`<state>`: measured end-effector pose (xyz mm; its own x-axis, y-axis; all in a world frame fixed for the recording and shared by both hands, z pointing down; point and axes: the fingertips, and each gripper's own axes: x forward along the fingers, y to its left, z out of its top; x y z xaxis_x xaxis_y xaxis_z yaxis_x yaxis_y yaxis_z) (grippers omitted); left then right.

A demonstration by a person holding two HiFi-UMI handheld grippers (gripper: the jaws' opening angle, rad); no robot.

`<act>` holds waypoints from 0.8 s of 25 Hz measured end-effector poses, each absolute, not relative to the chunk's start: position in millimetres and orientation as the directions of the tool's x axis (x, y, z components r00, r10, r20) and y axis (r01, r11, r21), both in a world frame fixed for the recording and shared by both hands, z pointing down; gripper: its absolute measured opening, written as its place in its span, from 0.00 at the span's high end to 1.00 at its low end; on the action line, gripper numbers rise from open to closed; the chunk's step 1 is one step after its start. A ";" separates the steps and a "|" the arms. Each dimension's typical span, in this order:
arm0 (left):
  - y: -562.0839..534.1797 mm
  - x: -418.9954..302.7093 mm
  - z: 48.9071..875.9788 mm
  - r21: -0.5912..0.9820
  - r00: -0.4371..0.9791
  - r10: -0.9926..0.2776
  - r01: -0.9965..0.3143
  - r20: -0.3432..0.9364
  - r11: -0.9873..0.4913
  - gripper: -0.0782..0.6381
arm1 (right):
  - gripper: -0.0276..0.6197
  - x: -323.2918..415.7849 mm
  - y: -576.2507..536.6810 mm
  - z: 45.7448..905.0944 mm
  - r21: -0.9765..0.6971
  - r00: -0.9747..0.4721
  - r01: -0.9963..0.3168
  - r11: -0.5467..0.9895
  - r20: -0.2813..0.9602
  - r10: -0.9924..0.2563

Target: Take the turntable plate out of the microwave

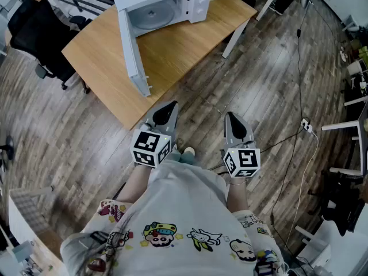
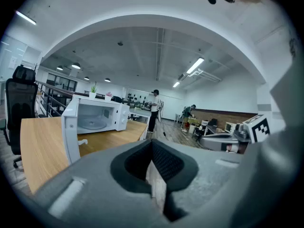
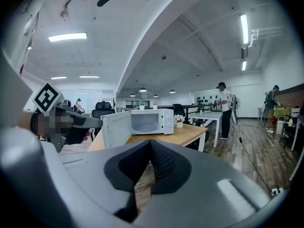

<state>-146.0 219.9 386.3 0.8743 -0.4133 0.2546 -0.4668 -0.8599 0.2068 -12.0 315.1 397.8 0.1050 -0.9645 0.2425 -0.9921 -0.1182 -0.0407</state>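
A white microwave point(image 1: 167, 2) stands on a wooden table point(image 1: 190, 36) with its door point(image 1: 131, 53) swung wide open. The round turntable plate point(image 1: 154, 17) lies flat inside the cavity; it also shows in the left gripper view as the plate point(image 2: 92, 124) and in the right gripper view as the plate point(image 3: 142, 126). My left gripper point(image 1: 171, 107) hangs shut and empty just off the table's near corner. My right gripper point(image 1: 230, 117) is shut and empty too, over the floor. Both are well short of the microwave.
A black office chair point(image 1: 37, 30) stands left of the table. Cables point(image 1: 299, 125) run over the wooden floor at right. A small flower pot point(image 3: 179, 121) sits beside the microwave. People stand far back by other desks point(image 3: 211, 115).
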 end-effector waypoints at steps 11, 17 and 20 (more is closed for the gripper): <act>236.4 -134.9 382.0 0.210 0.855 -0.469 -0.511 0.221 -0.834 0.86 | 0.93 4.1 326.9 393.1 -0.065 0.056 -0.996 -0.069 0.193 -0.980; 236.4 -126.6 381.7 0.213 0.849 -0.481 -0.523 0.217 -0.826 0.83 | 0.89 10.5 328.1 396.3 -0.087 0.031 -0.995 -0.049 0.192 -0.981; 232.2 -121.8 383.6 0.218 0.846 -0.486 -0.528 0.219 -0.821 0.81 | 0.86 15.2 324.0 399.4 -0.099 0.021 -0.994 -0.041 0.198 -0.980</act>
<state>-121.8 232.2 383.6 0.8460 -0.4859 0.2194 -0.5280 -0.8209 0.2177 15.2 324.0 399.4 0.0209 -0.9800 0.1980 -0.9942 -0.0412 -0.0991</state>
